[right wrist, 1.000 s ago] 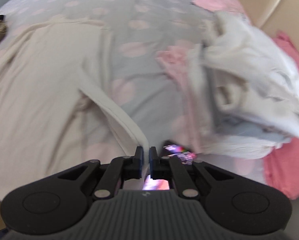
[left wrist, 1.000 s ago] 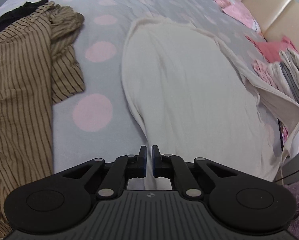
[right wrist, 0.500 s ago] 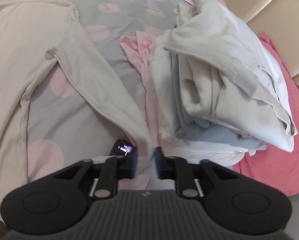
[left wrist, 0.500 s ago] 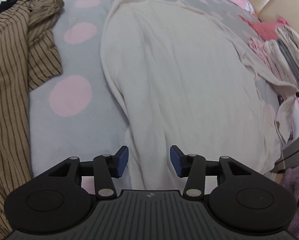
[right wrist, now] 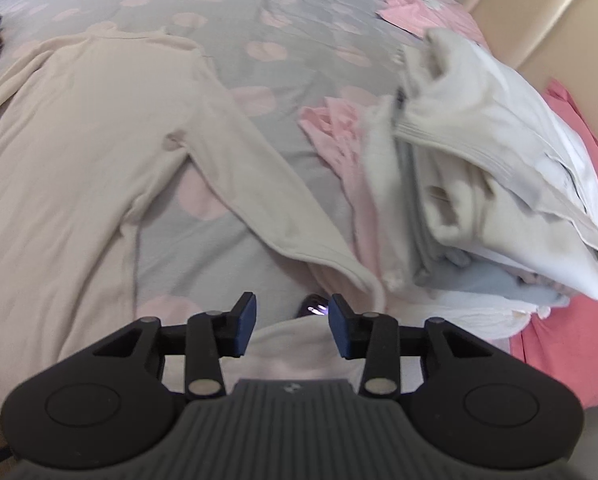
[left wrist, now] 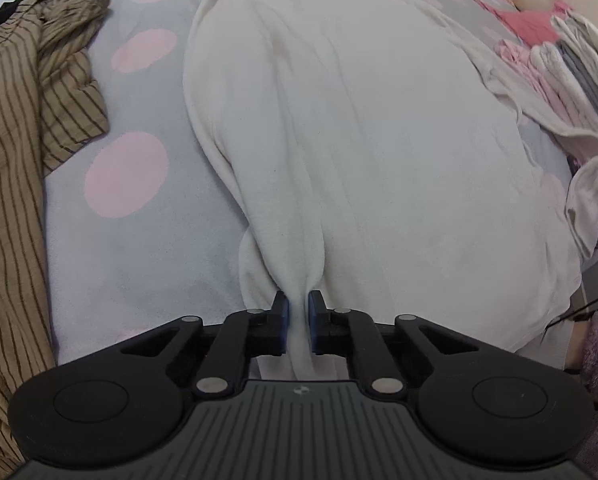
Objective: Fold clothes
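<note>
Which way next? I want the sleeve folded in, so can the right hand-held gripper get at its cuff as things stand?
Probably yes. The right hand-held gripper has its jaws opening with nothing pinched, and the cuff lies just beyond on the bed, uncovered; the folded pile sits beside it.

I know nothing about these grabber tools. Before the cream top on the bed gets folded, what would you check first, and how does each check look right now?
1. Left gripper has the hem of the cream top bunched between its closing jaws: ok.
2. Right gripper holding cloth: not ok, jaws opening, nothing pinched.
3. Sleeve spread flat on the bedspread: ok.
4. Striped shirt apart from the top: ok.
5. Folded pile clear of the sleeve: not ok, the cuff reaches its foot.
6. Small lit device beyond the right jaws out of the way: cannot tell.
</note>
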A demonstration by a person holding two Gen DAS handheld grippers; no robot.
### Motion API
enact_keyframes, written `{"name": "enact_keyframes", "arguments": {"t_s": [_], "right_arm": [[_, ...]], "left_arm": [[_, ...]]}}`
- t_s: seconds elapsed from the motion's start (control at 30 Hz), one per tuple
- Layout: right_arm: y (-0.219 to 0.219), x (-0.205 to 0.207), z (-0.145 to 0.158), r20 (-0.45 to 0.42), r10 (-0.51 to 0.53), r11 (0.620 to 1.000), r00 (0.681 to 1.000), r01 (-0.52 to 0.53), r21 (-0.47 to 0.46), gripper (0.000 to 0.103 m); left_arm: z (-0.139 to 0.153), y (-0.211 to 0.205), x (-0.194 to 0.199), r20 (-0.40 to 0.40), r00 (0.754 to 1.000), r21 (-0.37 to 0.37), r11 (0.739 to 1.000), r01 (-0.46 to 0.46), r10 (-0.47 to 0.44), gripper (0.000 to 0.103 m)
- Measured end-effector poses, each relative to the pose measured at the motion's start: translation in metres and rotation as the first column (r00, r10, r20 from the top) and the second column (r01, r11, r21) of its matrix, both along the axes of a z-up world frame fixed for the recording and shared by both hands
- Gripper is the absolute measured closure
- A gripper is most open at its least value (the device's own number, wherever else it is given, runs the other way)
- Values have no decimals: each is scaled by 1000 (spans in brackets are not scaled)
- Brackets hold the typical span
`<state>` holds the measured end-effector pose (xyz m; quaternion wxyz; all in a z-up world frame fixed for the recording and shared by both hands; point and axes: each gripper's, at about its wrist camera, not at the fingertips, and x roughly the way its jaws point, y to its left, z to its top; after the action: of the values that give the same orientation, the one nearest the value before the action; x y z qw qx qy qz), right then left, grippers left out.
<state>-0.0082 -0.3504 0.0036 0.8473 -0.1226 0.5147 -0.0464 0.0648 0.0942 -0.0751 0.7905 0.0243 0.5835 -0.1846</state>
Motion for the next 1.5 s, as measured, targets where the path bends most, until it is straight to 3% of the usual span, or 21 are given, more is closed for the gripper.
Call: {"name": "enact_keyframes", "arguments": {"t_s": [0.2, 0.43, 0.6, 0.7, 0.8, 0.9, 1.03, 1.1, 1.17, 1.3, 1.4, 1.5], "right_arm": [[17, -1, -1, -10, 63, 998, 998, -63, 5, 59], [14, 9, -22, -91, 50, 999, 995, -49, 7, 59], [13, 18, -27, -117, 33, 999, 993, -32, 5, 59], [16, 23, -29, -127, 37, 999, 991, -37, 1, 59], [17, 25, -33, -143, 38, 999, 989, -38, 2, 59], [19, 28, -39, -162, 41, 999, 986, -39, 15, 59], [22, 30, -46, -185, 53, 998, 981, -45, 49, 59], [24, 28, -49, -193, 67, 996, 979, -55, 69, 59], [25, 25, -50, -197, 80, 994, 977, -63, 95, 59], [25, 15, -51, -198, 107, 980, 974, -69, 188, 59], [24, 5, -53, -214, 119, 965, 970, -62, 256, 61], [27, -7, -57, -227, 150, 951, 962, -78, 298, 66]], "left_arm": [[36, 39, 5, 80, 989, -59, 991, -122, 126, 96], [88, 94, 45, 189, 932, -93, 951, -295, 308, 96], [105, 133, 79, 267, 876, -55, 914, -402, 401, 97], [106, 161, 100, 319, 820, -29, 870, -492, 475, 97], [99, 181, 118, 335, 784, -25, 837, -547, 523, 97], [83, 185, 126, 304, 795, -40, 841, -540, 525, 94], [80, 170, 118, 302, 845, -5, 887, -462, 441, 90], [80, 158, 107, 313, 869, -4, 916, -402, 383, 75], [77, 143, 94, 295, 905, -10, 948, -318, 306, 68], [58, 105, 63, 194, 973, -8, 992, -124, 124, 68], [40, 78, 35, 125, 992, -7, 1000, 15, -14, 68], [21, 54, 4, 56, 988, -1, 989, 146, -146, 68]]}}
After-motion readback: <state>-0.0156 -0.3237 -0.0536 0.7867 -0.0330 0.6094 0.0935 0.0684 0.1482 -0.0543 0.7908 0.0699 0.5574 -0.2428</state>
